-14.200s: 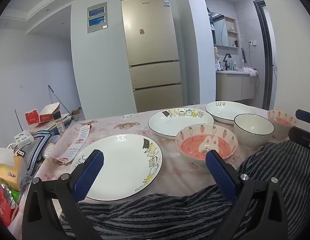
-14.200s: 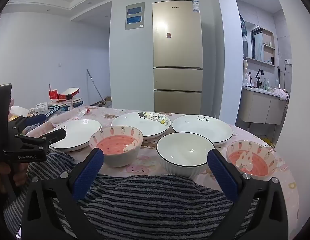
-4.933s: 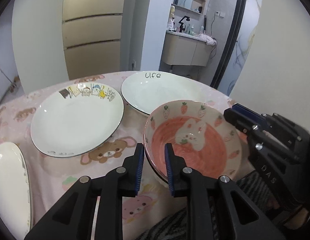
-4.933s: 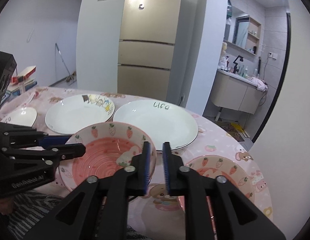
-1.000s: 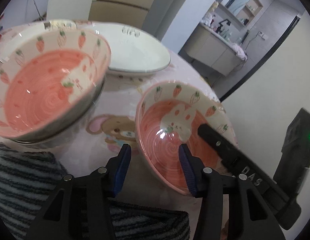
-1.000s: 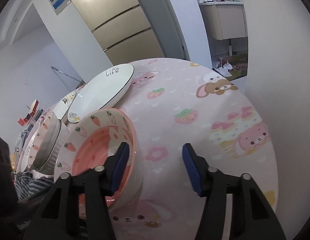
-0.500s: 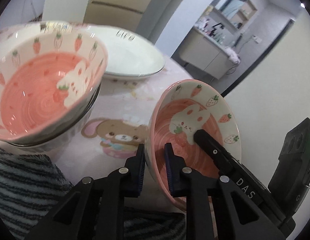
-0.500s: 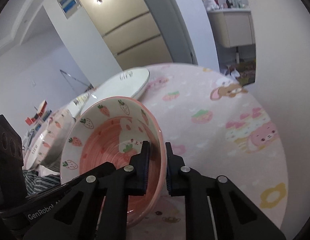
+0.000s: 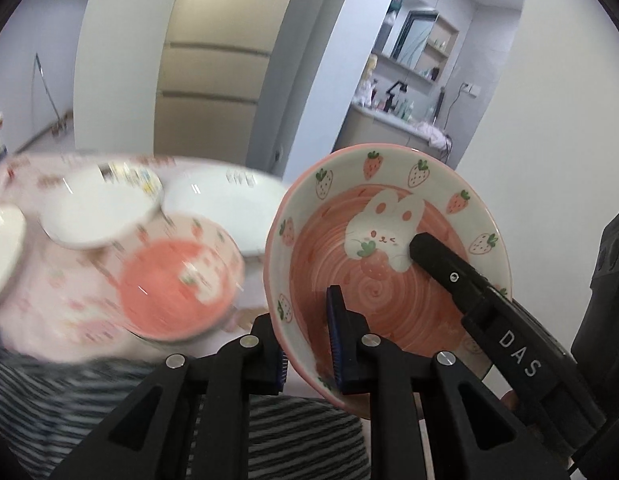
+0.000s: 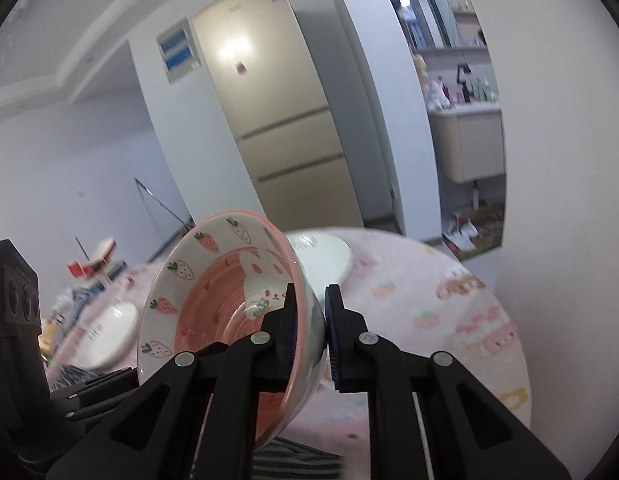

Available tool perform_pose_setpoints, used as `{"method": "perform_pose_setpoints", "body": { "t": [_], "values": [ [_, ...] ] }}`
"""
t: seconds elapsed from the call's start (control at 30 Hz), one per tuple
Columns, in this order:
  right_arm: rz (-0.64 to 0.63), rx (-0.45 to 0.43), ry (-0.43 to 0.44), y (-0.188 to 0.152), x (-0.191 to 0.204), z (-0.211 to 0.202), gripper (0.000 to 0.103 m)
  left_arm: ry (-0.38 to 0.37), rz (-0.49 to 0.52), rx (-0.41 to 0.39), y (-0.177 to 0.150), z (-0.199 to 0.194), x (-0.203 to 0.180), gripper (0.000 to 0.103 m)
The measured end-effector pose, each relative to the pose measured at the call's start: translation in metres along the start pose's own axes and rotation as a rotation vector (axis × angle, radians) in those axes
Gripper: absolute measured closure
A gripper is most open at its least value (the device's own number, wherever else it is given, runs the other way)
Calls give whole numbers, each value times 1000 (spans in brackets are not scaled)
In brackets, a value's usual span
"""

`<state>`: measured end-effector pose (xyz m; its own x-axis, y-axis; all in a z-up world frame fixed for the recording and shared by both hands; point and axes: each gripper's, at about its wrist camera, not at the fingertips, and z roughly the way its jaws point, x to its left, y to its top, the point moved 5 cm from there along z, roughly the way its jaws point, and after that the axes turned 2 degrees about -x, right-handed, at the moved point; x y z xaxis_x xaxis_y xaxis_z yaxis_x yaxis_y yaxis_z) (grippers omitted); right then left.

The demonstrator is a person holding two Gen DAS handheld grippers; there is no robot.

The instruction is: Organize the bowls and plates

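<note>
A pink bowl with strawberries and a rabbit [image 9: 389, 260] is lifted off the table, tilted, held by both grippers. My left gripper [image 9: 307, 344] is shut on its near rim. My right gripper [image 10: 311, 332] is shut on its right rim; its finger [image 9: 461, 276] shows inside the bowl in the left wrist view. The same bowl fills the middle of the right wrist view [image 10: 213, 304]. A second pink rabbit bowl [image 9: 177, 280] sits stacked on another bowl on the table, blurred. White plates [image 9: 97, 212] lie behind it.
The round table has a pink cartoon cloth [image 10: 449, 320]. A white plate marked "life" [image 10: 325, 260] lies beyond the held bowl. A striped cloth [image 9: 89, 400] covers the near edge. Boxes and clutter [image 10: 93, 272] sit at the far left. A fridge [image 10: 269, 120] stands behind.
Both grippers, shut on the bowl half a second ago, have lifted it higher off the table and tilted it. One second ago both were open around it.
</note>
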<state>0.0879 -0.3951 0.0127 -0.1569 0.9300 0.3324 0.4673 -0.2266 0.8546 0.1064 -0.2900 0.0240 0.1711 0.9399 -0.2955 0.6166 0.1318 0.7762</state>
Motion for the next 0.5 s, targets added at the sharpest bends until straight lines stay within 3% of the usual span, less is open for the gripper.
{"method": "perform_pose_setpoints", "body": {
  "t": [0.3,0.5],
  "values": [
    [-26,-119,69,31,76,-17,91,18,163,-107,46,-64,35,85],
    [-64,-147,63,39,107,-13,91,-16,189,-114,64,-76,61,85]
  ]
}}
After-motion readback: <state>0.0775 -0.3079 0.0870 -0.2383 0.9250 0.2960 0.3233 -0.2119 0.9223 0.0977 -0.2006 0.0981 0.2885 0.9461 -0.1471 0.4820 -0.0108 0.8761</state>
